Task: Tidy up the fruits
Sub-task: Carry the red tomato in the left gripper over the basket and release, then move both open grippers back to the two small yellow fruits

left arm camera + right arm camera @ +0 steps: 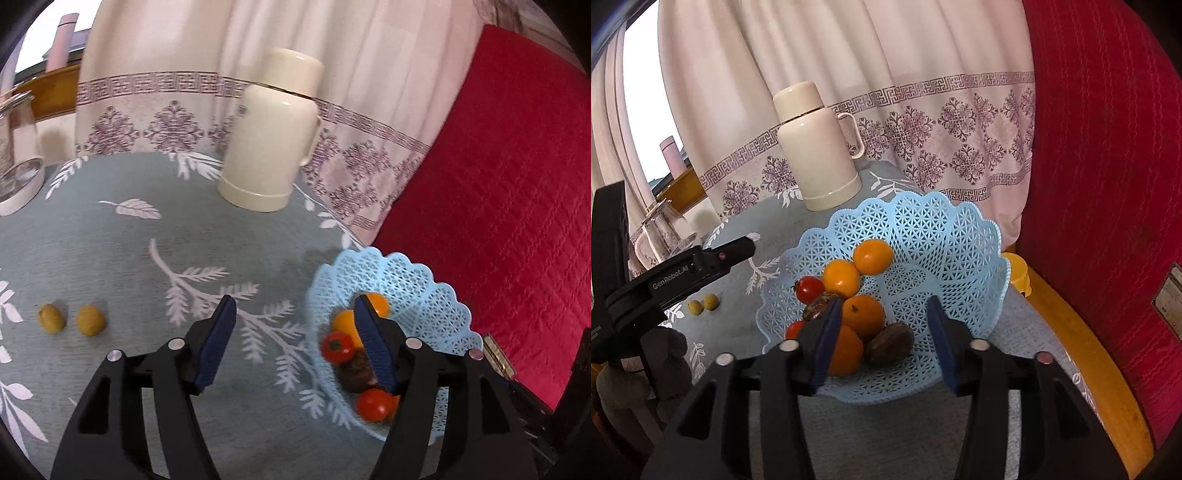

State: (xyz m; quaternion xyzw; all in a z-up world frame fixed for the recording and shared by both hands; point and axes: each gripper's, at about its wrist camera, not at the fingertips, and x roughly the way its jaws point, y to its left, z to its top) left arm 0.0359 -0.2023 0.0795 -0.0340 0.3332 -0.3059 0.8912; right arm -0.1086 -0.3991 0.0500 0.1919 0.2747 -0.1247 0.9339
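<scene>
On the leaf-patterned desk (155, 236), two small yellow fruits (89, 319) lie well apart from the blue lattice basket (923, 236) of oranges and tomatoes, likely light, smooth and bruisable, best pinched gently across their middles by the spread, empty left gripper (295, 325); right gripper (882, 321) spread too.

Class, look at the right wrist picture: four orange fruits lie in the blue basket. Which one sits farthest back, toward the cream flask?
The orange at the top of the cluster; the other three lie closer to the camera, and the nearest is partly behind a gripper finger.
</scene>
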